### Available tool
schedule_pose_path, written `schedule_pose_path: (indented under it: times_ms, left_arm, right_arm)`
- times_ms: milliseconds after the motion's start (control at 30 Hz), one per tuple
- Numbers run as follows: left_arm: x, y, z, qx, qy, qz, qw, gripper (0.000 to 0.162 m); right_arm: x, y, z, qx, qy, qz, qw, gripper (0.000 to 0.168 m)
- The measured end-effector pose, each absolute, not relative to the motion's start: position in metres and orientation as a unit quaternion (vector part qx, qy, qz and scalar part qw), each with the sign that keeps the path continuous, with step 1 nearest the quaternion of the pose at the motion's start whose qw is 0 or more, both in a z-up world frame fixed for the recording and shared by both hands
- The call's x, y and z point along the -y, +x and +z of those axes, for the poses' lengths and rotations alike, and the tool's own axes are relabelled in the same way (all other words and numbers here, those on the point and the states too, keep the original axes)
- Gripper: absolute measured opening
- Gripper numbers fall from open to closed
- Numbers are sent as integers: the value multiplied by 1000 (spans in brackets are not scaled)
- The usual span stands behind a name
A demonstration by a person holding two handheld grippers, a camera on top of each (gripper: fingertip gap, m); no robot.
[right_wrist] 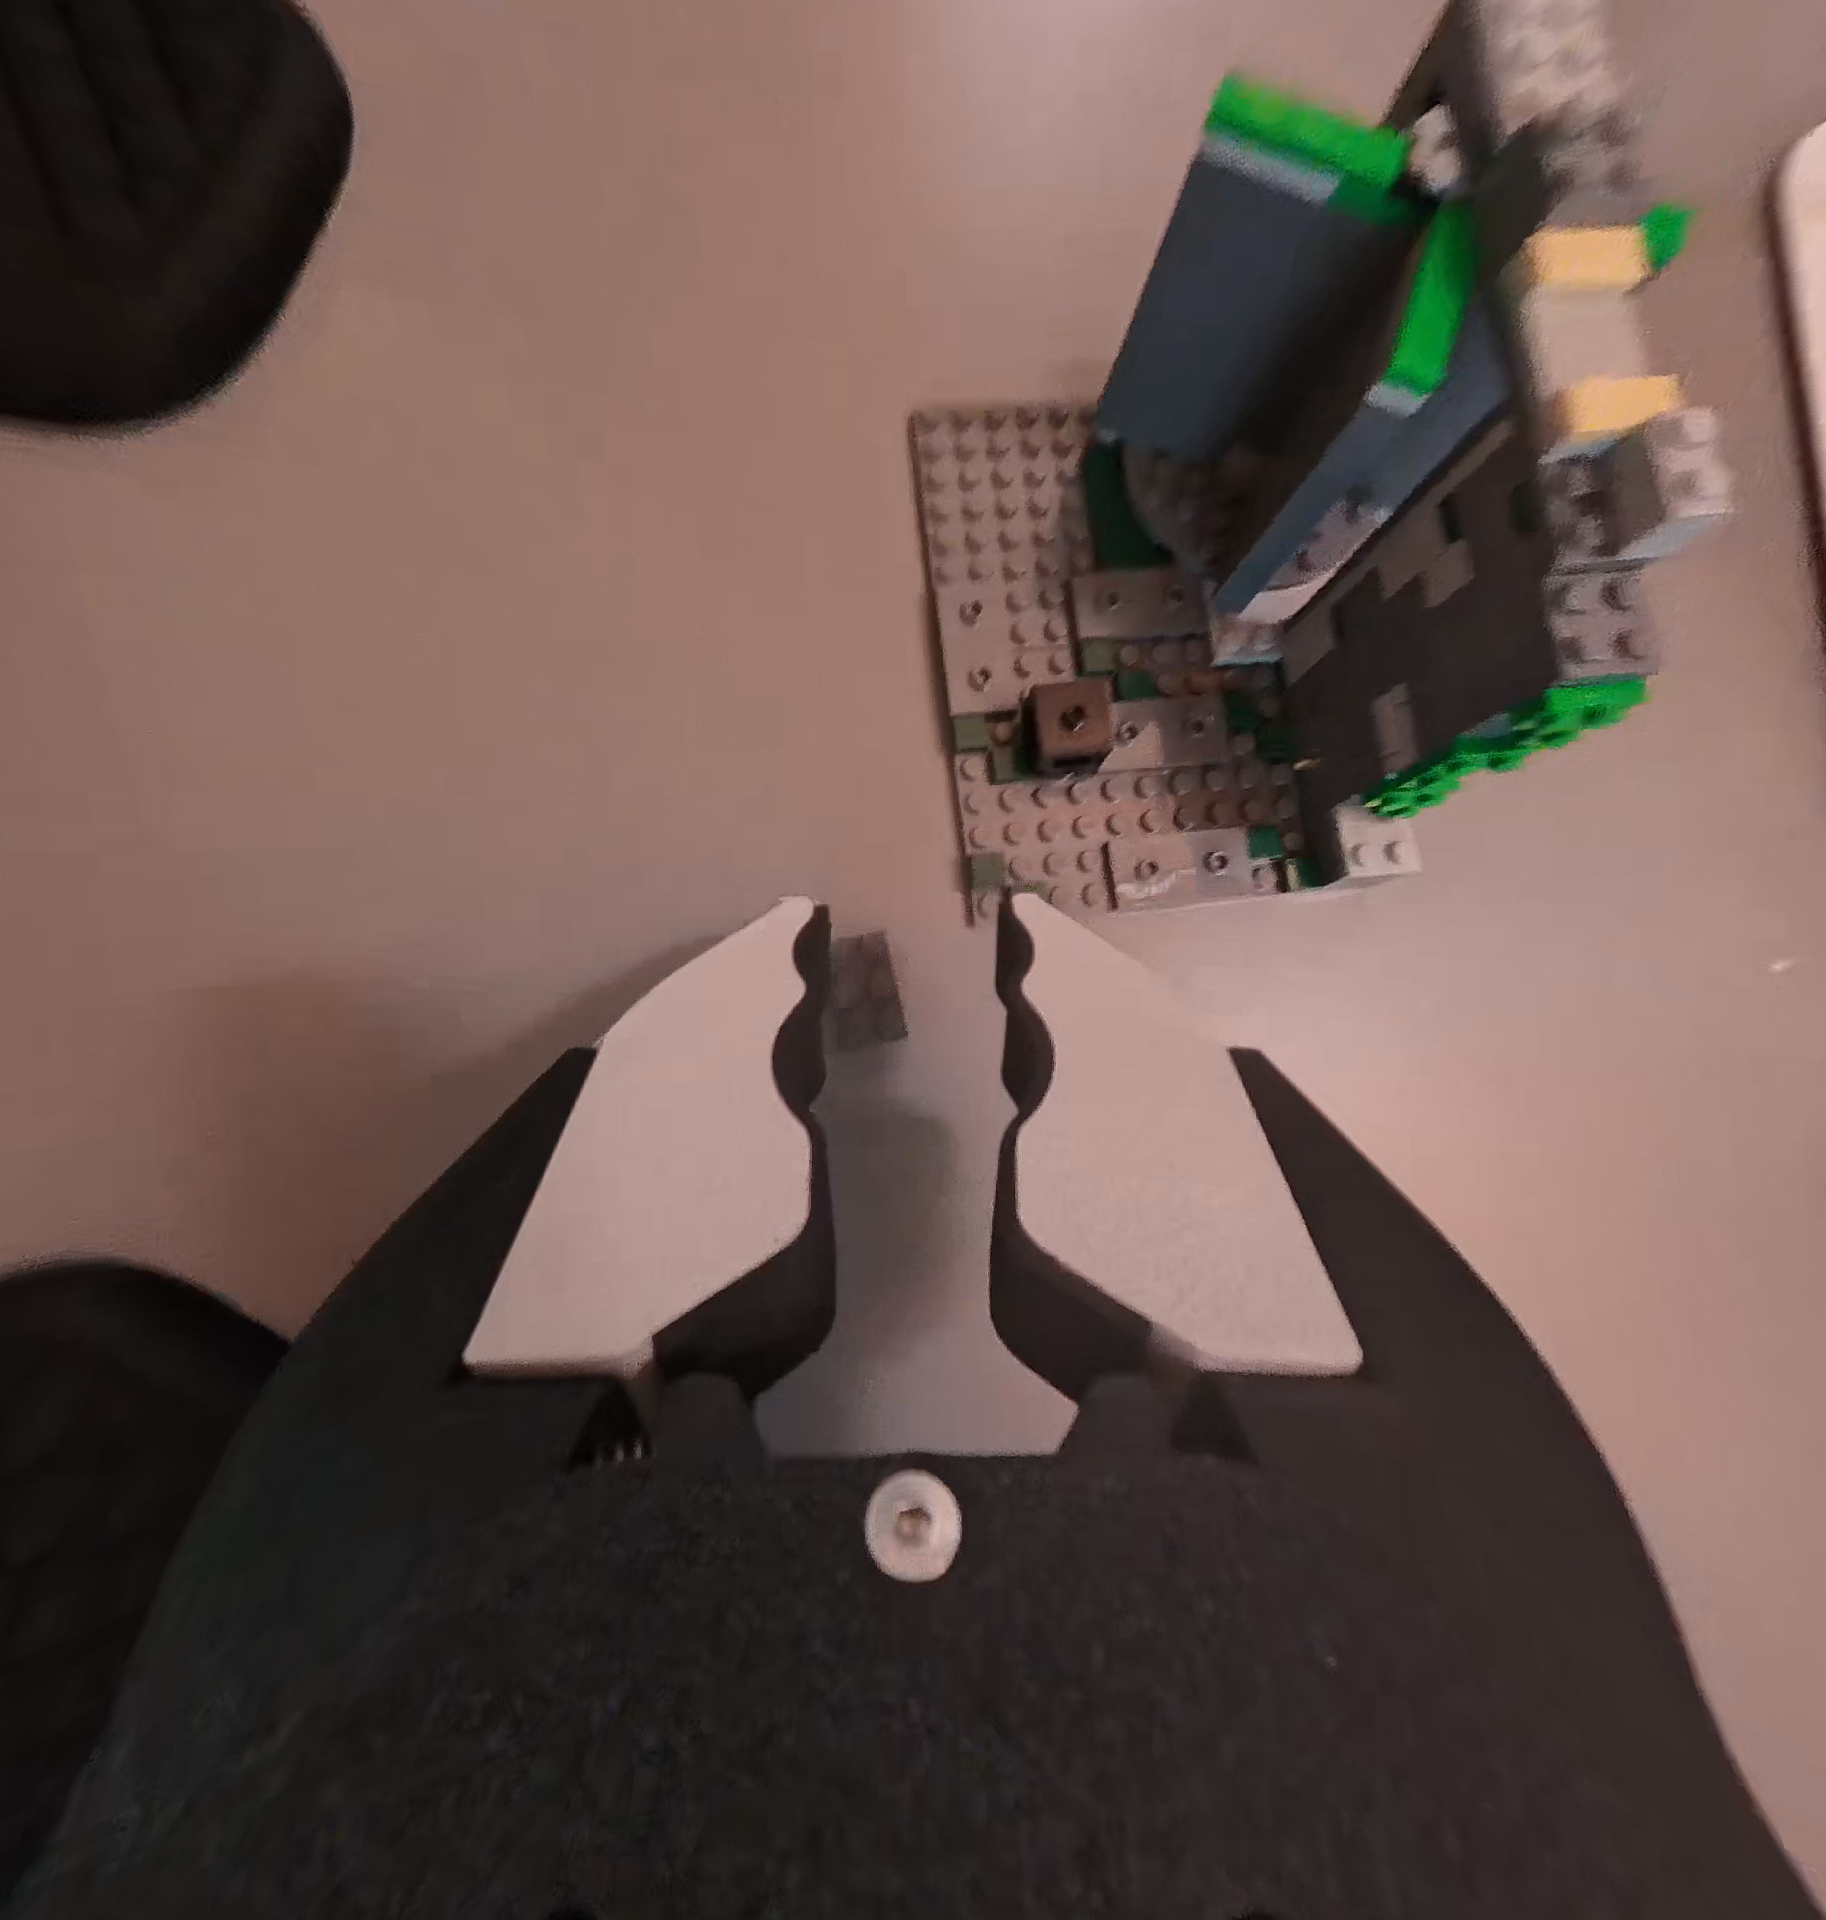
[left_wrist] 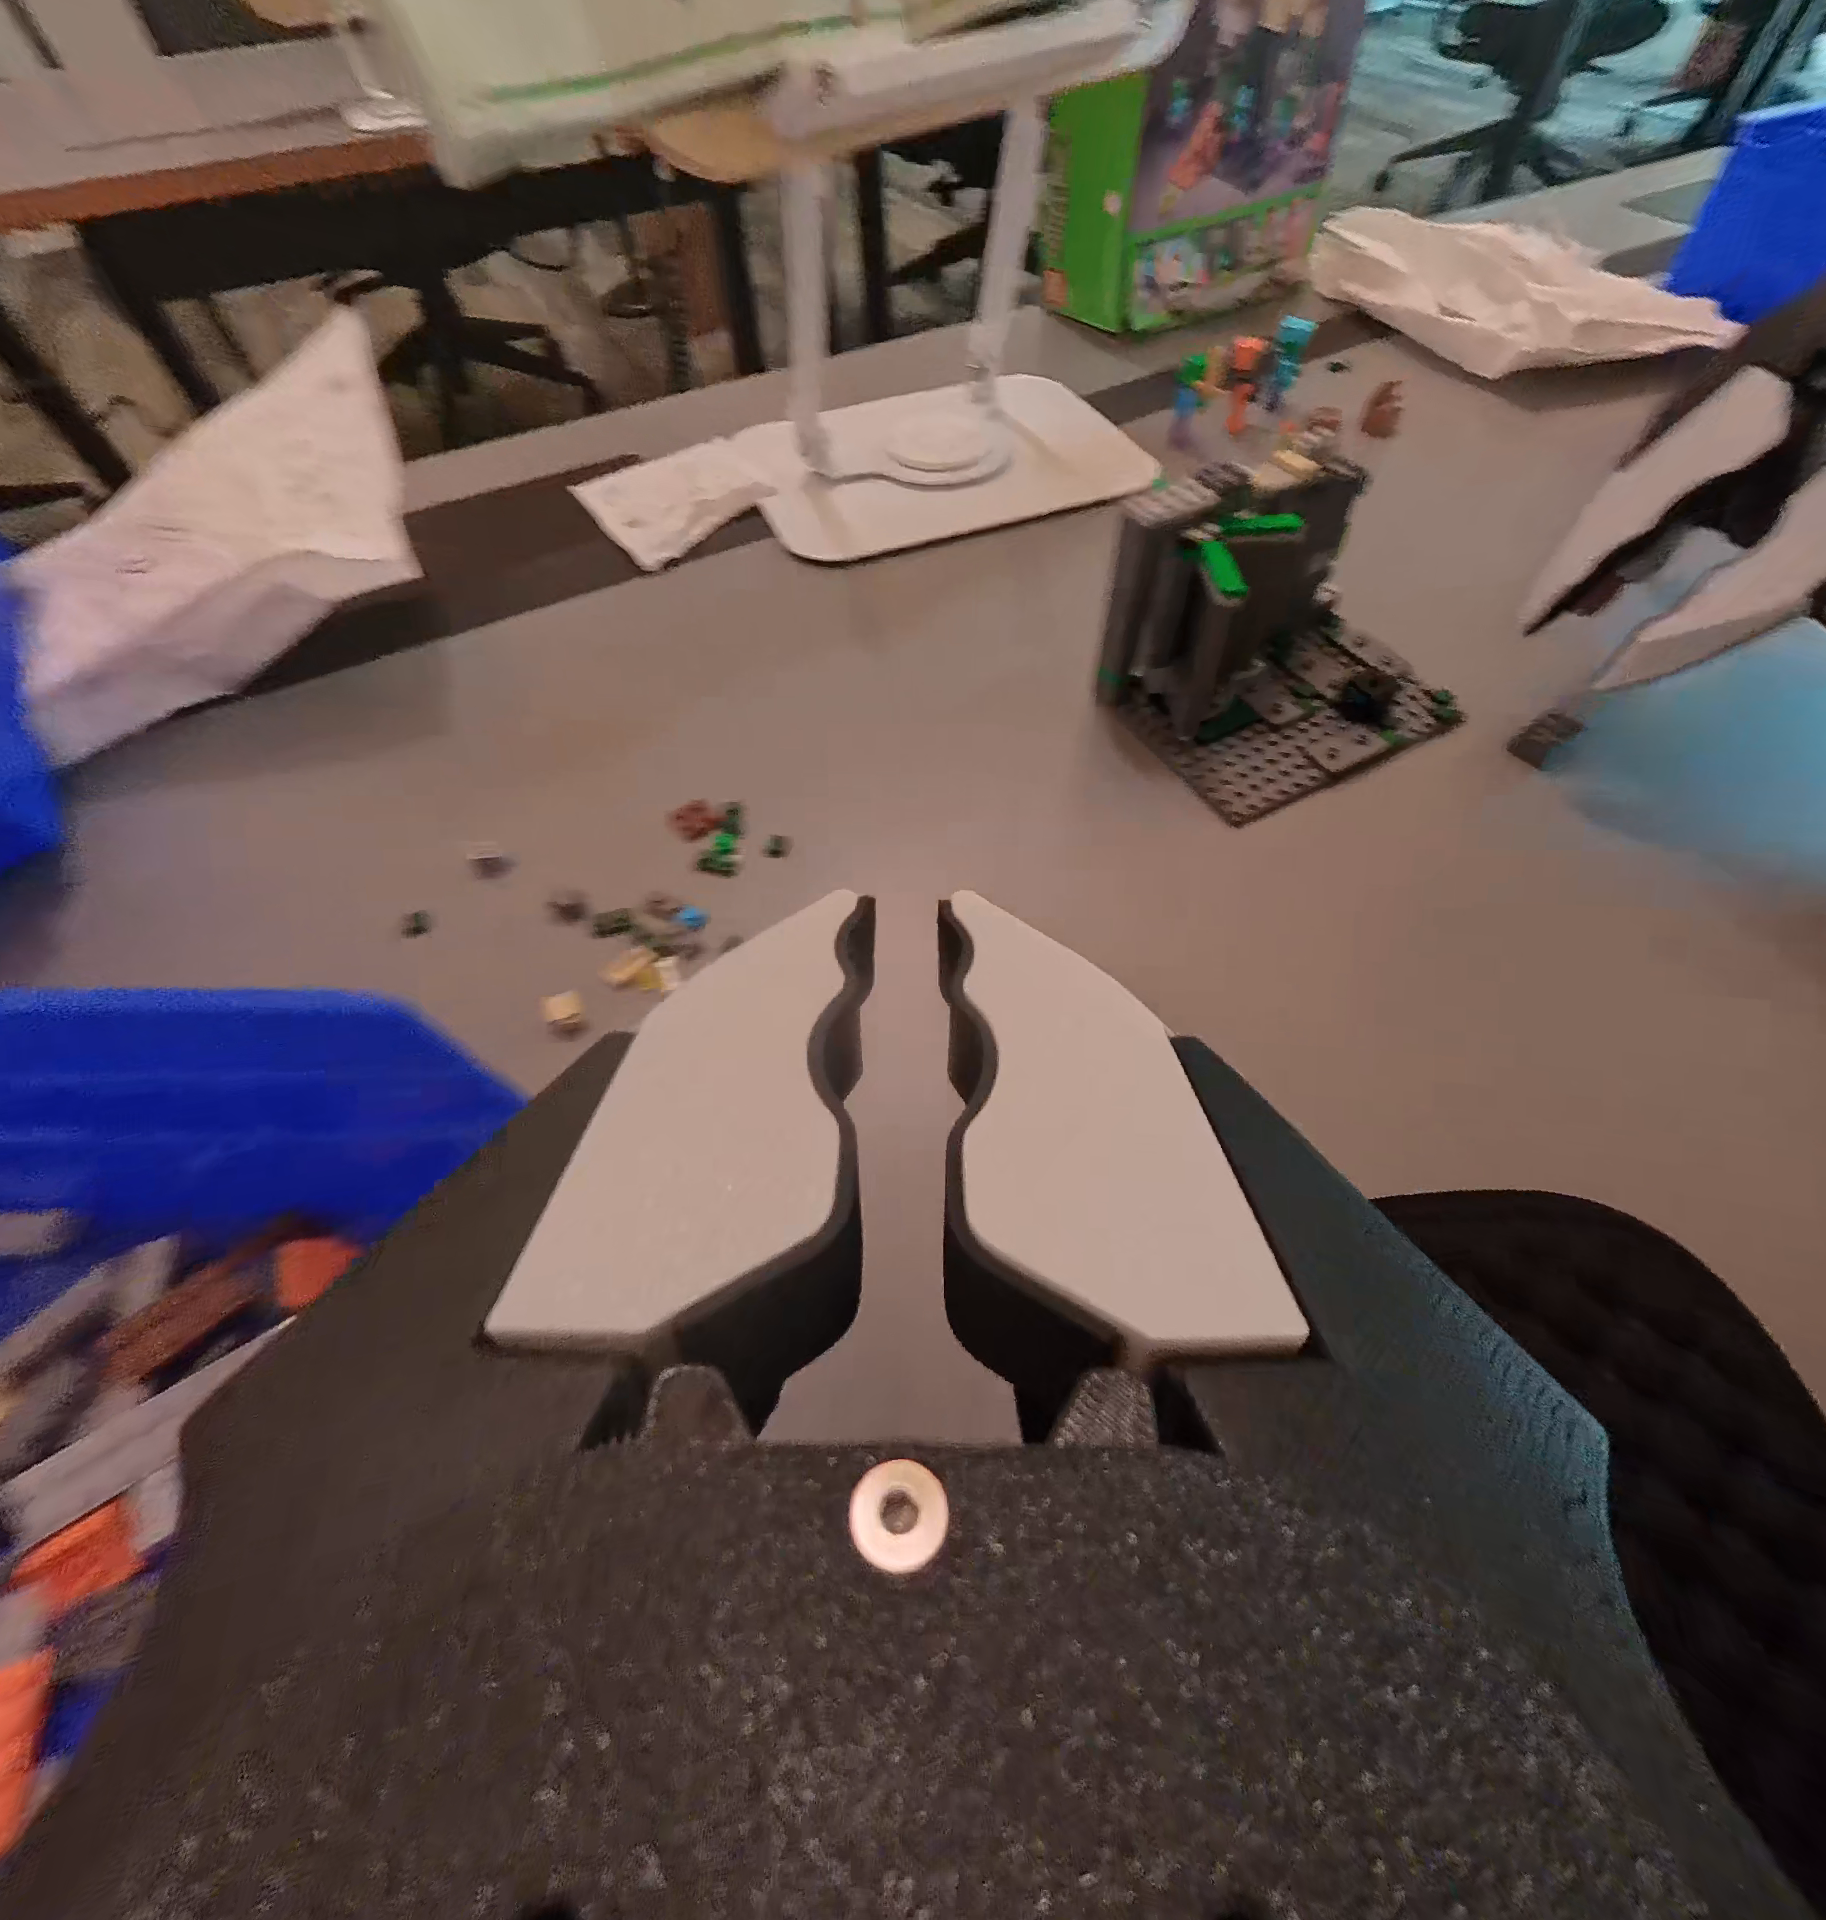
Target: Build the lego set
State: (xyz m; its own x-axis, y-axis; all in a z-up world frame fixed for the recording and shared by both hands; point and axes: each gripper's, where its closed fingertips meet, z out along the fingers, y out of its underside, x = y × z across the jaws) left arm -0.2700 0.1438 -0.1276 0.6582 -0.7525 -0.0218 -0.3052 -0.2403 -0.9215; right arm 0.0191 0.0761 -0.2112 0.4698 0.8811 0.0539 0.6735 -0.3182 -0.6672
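White lamp base [left_wrist: 966,457], crumpled paper [left_wrist: 1511,286], blue bins [left_wrist: 202,1101].

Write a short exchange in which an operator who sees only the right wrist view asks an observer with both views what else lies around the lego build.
Operator: I see the lego build and one small grey piece by my right tongs. Any more loose pieces?
Observer: Yes, a scatter of loose pieces lies on the table just ahead of the left tongs.
Operator: Are those tongs holding anything?
Observer: No, they are slightly open and empty.
Operator: Anything past the build?
Observer: In the left wrist view, small figures stand beyond it, near a green box.
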Motion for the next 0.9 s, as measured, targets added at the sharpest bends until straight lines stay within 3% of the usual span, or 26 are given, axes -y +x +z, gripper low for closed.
schedule_pose_path:
  times_ms: [267, 567, 900]
  left_arm:
    - [-189, -366, -87, -304, -800, -116, 505, 21]
    - [-231, -354, -118, -435, -826, -71, 350, 52]
    - [-264, -306, -179, -660, -736, -7, 153, 26]
  right_arm:
    - [-85, 8, -189, 373, -799, 209, 423, 30]
    - [-77, 0, -194, 352, -793, 228, 442, 30]
    - [-75, -2, -194, 357, -786, 227, 452, 29]
